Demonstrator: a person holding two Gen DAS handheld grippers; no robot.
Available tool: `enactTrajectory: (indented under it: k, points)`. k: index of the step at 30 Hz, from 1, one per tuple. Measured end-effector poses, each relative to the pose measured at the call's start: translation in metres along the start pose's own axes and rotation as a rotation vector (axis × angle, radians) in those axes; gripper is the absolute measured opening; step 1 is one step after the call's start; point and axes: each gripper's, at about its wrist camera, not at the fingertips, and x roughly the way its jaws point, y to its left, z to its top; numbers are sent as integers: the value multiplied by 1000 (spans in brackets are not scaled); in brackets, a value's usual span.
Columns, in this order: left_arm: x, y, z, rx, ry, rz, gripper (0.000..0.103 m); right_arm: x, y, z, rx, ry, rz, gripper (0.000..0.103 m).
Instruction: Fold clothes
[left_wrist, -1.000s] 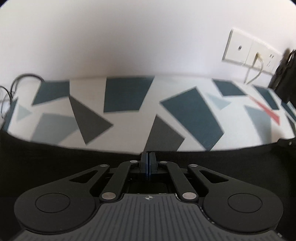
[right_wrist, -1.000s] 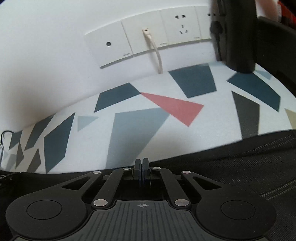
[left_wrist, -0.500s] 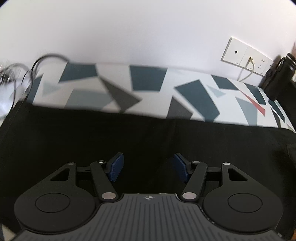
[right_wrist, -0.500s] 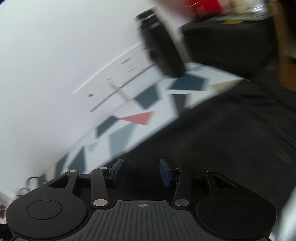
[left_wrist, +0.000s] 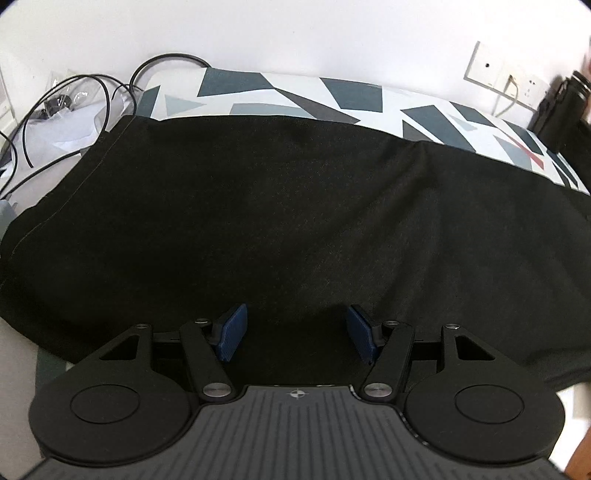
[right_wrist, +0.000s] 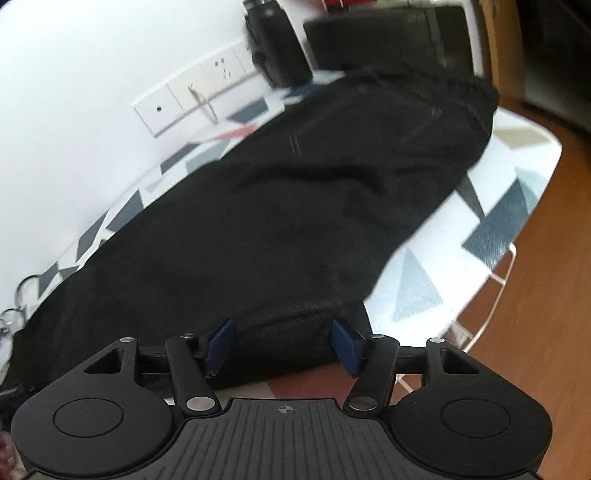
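Note:
A black garment (left_wrist: 288, 206) lies spread across a table with a white cloth of grey, blue and red shapes (left_wrist: 354, 99). It also shows in the right wrist view (right_wrist: 280, 206), with a ribbed hem at its far right end. My left gripper (left_wrist: 295, 326) is open and empty above the garment's near edge. My right gripper (right_wrist: 282, 341) is open and empty over the garment's near edge, by the table's front edge. The fabric lies between and below the blue pads, not clamped.
Black cables (left_wrist: 92, 92) and clear plastic lie at the table's left end. Wall sockets (left_wrist: 506, 74) and a dark object (right_wrist: 277, 48) are at the back right. The table's right edge (right_wrist: 532, 206) drops to a brown floor (right_wrist: 554, 332).
Both grippers were shut on the garment's edge a second ago, then opened and let it go. Both have pulled back and up, so the laid garment shows whole.

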Motion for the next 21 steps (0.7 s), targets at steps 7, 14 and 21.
enactTrajectory:
  k: [7, 14, 21]
  points:
    - [-22, 30, -15, -135, -22, -77, 71, 4, 27, -5, -67, 106, -158, 58]
    - [-58, 94, -39, -334, -179, 45, 72, -6, 98, 0, -198, 32, -7, 69]
    - [-64, 155, -35, -493, -273, 18, 58, 36, 194, 21, -310, 137, 232, 68]
